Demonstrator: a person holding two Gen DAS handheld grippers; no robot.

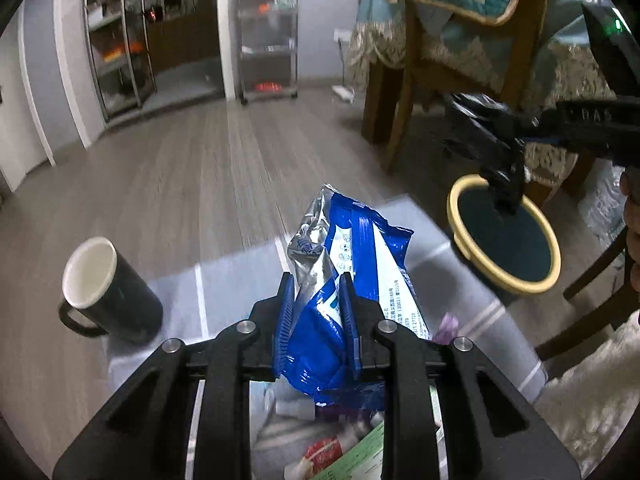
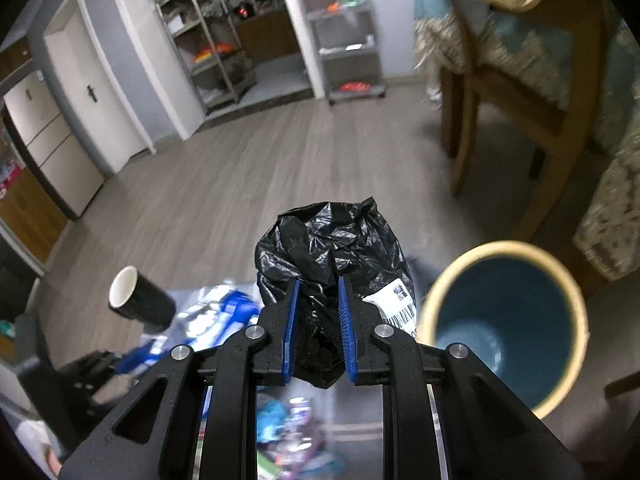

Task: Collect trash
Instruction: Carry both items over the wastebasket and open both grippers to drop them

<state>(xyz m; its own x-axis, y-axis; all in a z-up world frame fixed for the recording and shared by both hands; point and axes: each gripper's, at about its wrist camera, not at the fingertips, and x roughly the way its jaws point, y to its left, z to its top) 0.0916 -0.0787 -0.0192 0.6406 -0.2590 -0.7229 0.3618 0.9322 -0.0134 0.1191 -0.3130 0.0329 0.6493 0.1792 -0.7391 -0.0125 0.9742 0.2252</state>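
Our left gripper [image 1: 316, 320] pinches a blue foil wrapper [image 1: 344, 272] above the table; our right gripper [image 2: 318, 324] clamps a crumpled black bag [image 2: 332, 248] beside the blue bin [image 2: 504, 320]. Thin foil could slip free, missing the bin.

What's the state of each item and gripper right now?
left gripper: shut on the blue wrapper.
blue wrapper: crumpled, lifted, pinched between the pads.
right gripper: shut on the black bag.
black bag: crumpled, held up.
bin: upright, open; its contents cannot be told.
black mug: upright, empty.
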